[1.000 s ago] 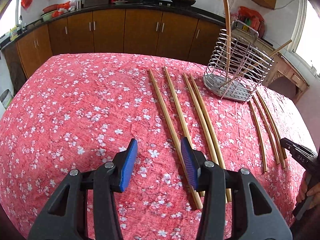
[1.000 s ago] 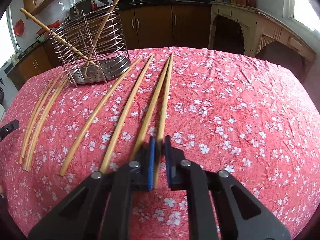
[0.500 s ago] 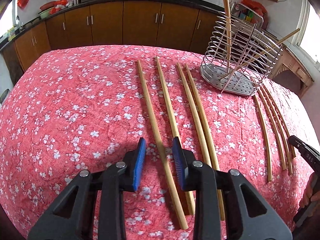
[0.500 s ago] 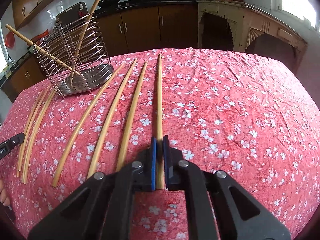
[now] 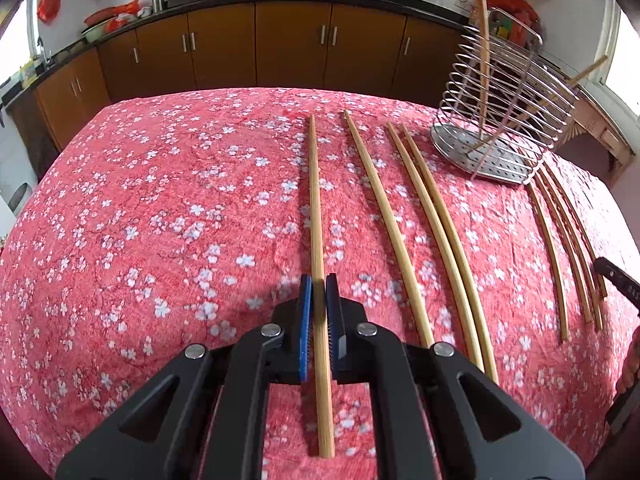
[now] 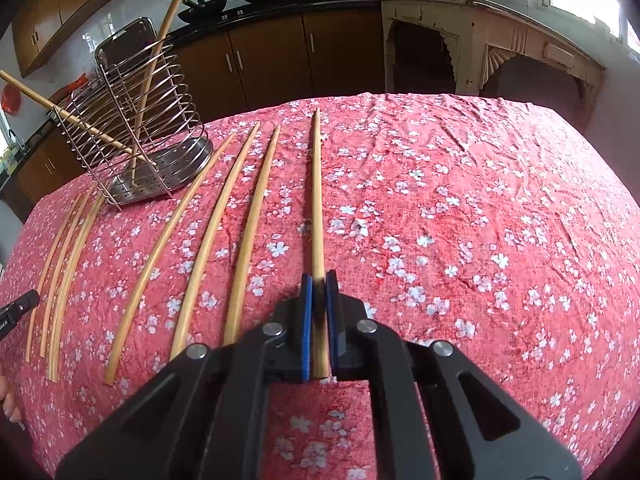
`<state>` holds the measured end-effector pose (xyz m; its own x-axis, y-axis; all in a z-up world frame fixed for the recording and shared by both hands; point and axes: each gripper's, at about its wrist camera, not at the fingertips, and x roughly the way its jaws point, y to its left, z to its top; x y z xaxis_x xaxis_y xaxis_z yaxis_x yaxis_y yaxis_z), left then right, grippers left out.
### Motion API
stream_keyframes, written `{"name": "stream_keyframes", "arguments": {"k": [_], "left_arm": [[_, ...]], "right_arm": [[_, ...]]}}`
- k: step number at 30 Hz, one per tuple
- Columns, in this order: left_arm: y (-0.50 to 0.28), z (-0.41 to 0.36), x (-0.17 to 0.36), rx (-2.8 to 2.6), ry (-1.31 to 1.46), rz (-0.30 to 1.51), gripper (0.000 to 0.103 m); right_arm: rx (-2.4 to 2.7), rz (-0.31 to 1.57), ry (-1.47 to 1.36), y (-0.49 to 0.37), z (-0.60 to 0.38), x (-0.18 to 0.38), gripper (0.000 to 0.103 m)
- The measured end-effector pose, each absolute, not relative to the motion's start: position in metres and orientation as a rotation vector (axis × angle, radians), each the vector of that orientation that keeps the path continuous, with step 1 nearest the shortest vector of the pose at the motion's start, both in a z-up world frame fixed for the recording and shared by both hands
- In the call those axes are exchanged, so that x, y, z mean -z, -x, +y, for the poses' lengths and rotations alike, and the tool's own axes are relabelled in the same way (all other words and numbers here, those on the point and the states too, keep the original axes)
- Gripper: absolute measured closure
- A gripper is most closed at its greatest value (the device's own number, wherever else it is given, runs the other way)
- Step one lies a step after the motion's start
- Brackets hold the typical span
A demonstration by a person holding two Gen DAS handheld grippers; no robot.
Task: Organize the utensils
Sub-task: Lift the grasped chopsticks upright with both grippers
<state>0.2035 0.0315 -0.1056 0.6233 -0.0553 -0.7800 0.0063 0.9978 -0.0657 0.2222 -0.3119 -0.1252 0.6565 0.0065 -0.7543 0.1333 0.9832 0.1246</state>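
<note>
Long bamboo chopsticks lie in rows on a red flowered tablecloth [image 5: 160,220]. My left gripper [image 5: 319,280] is shut on the leftmost chopstick [image 5: 316,208], gripping near its thick end. My right gripper [image 6: 319,278] is shut on the rightmost chopstick [image 6: 317,200] in its own view, also near the thick end. A wire utensil holder [image 5: 500,120] stands at the far right in the left wrist view, and at the far left [image 6: 132,140] in the right wrist view; it holds two chopsticks that lean out.
Three more chopsticks [image 5: 420,208] lie right of my left gripper, and several thin ones [image 5: 560,232] lie beyond the holder. Brown kitchen cabinets [image 5: 260,48] stand behind the table. The other gripper's tip [image 5: 618,280] shows at the right edge.
My left gripper moved right over the leftmost chopstick and closed on it. My right gripper stayed shut on its chopstick, which swung apart from its neighbour and now points straight ahead.
</note>
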Motion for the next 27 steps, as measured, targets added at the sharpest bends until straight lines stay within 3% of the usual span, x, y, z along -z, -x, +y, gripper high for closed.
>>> {"name": "stream_keyframes", "arguments": {"k": [9,27], "left_arm": [[-0.159,0.035,0.109,0.092,0.033,0.868,0.089],[-0.177,0.012,0.112,0.064,-0.042,0.876,0.084]], "right_arm": [[0.069,0.851,-0.184,-0.220,-0.313,0.126,0.095],[0.070,0.856,-0.185,-0.222,-0.313,0.125,0.095]]}}
